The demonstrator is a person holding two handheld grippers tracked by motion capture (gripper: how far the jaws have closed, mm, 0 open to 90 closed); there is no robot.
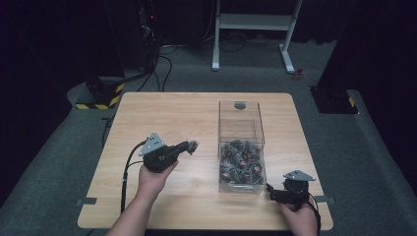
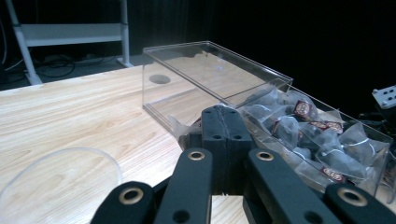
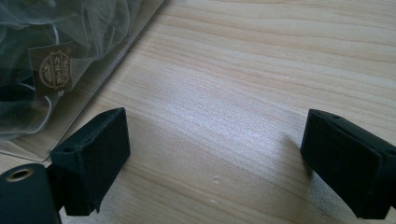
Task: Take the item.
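A long clear plastic box (image 1: 240,114) lies on the wooden table (image 1: 167,113). Its near half is packed with several dark tea sachets (image 1: 241,162) in clear wrappers (image 2: 327,140), and its far half is empty. My left gripper (image 1: 192,146) hovers just left of the box, pointing toward it. Its jaws are pressed together, and a bit of clear sachet wrapper (image 2: 179,126) shows at their tip. My right gripper (image 1: 269,189) rests low at the box's near right corner, open, with bare table between its fingers (image 3: 93,154). A labelled sachet (image 3: 51,70) lies behind the box wall beside it.
A faint clear round disc (image 2: 60,182) lies on the table left of my left gripper. Beyond the table's far edge stand a white frame (image 1: 253,29), cables and dark equipment on grey carpet. The table's left and far parts are bare wood.
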